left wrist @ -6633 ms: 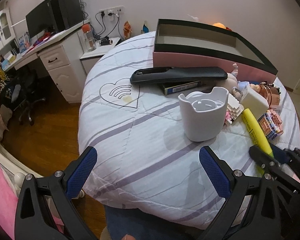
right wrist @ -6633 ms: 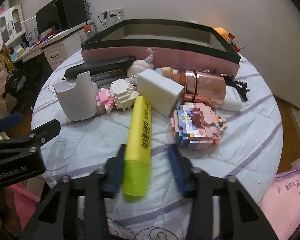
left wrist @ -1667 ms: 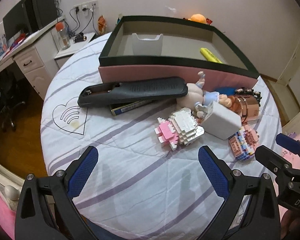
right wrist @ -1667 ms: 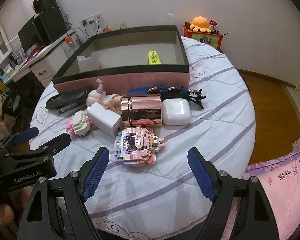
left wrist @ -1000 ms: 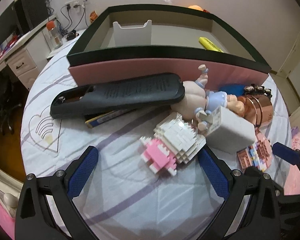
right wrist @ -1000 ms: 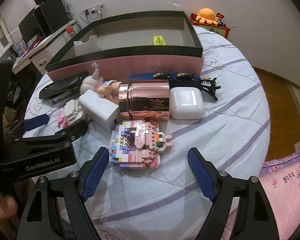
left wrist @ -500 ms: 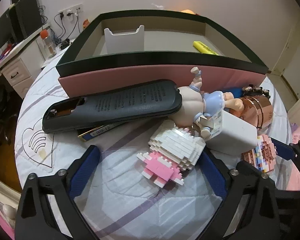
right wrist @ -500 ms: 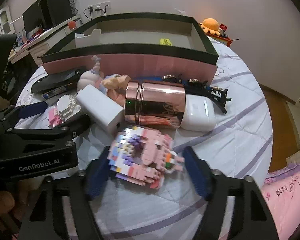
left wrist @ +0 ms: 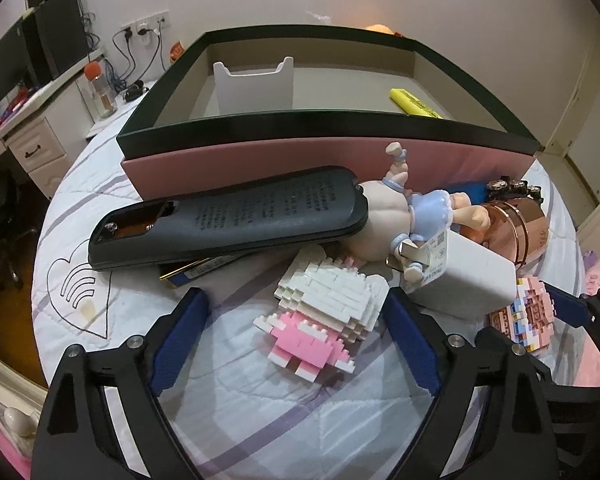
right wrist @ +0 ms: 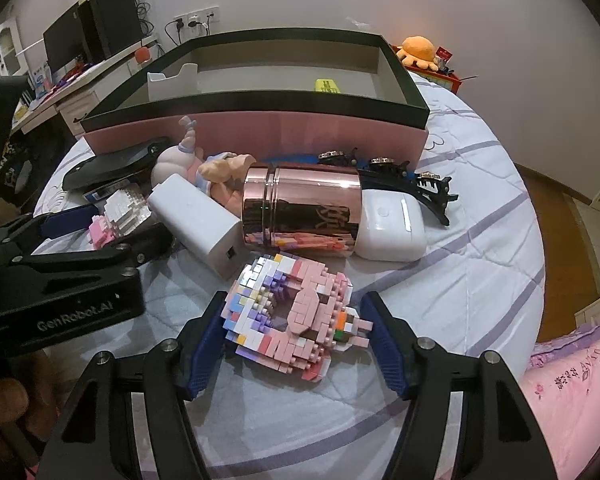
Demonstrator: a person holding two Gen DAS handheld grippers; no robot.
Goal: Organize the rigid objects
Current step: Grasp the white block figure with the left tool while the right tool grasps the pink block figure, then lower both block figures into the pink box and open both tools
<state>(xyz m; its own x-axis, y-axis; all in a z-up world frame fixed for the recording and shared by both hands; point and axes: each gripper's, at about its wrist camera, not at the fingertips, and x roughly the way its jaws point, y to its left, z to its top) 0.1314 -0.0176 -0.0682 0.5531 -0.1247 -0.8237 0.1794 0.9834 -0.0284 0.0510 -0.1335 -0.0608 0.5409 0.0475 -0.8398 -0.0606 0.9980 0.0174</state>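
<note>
The work surface is a round table (left wrist: 260,408) covered with a white quilted cloth bearing lilac stripes and a stitched heart outline (left wrist: 82,300). At its far side stands a pink box (right wrist: 260,128) with a dark rim; inside it are a white holder (left wrist: 254,88) at the left and a yellow marker (left wrist: 414,102) at the right.

In front of the box the loose items lie in a tight cluster: a black remote (left wrist: 228,216) resting battery side up on a blue-edged item, a doll (left wrist: 400,216), a white charger block (right wrist: 198,222), a rose-gold canister (right wrist: 300,212) on its side, a white earbud case (right wrist: 392,226) touching the canister, and black hair clips (right wrist: 420,188) behind it.

The left gripper (left wrist: 296,336) is wide, its jaws closing around the white-and-pink brick figure (left wrist: 324,312); the right pad sits at the figure's edge, the left pad is clear of it. The right gripper (right wrist: 296,344) brackets the pastel brick model (right wrist: 296,312) at a moderate opening; the left pad is against the bricks, the right pad just beside them (contact there cannot be confirmed).

Room: a plain white wall, a desk (left wrist: 32,120) with a monitor and speakers at the left, wall sockets with cables, a wood floor, an orange plush toy (right wrist: 420,54) beyond the table, pink bedding (right wrist: 572,396) at the lower right.
</note>
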